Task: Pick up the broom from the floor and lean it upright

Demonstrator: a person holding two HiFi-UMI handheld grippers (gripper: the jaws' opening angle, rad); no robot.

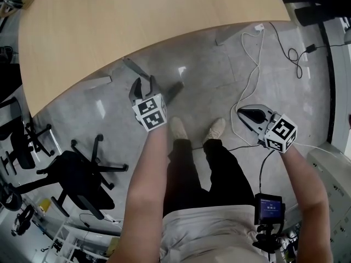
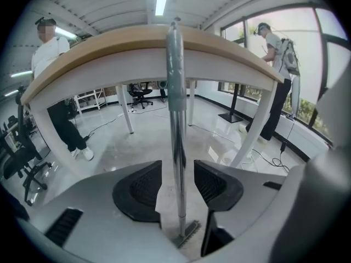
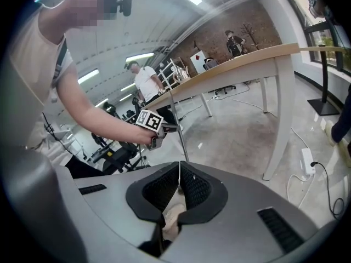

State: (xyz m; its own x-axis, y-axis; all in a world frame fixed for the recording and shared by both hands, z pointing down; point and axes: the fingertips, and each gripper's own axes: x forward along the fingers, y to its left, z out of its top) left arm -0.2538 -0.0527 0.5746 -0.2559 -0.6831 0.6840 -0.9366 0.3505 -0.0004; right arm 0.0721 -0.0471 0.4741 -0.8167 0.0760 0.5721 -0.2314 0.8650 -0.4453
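The broom stands upright on the floor. Its silver pole leans with its top against the edge of the wooden table, and the small brush head rests on the floor. My left gripper is open around the pole, with a gap between the pole and each black pad. In the head view the left gripper hangs just off the table's edge. The right gripper is off to the right over the floor, away from the broom. Its jaws are shut with nothing between them.
A black office chair stands on the floor at the left. A white cable and black cables lie at the right. The person's shoes are below the grippers. Table legs and other people stand beyond.
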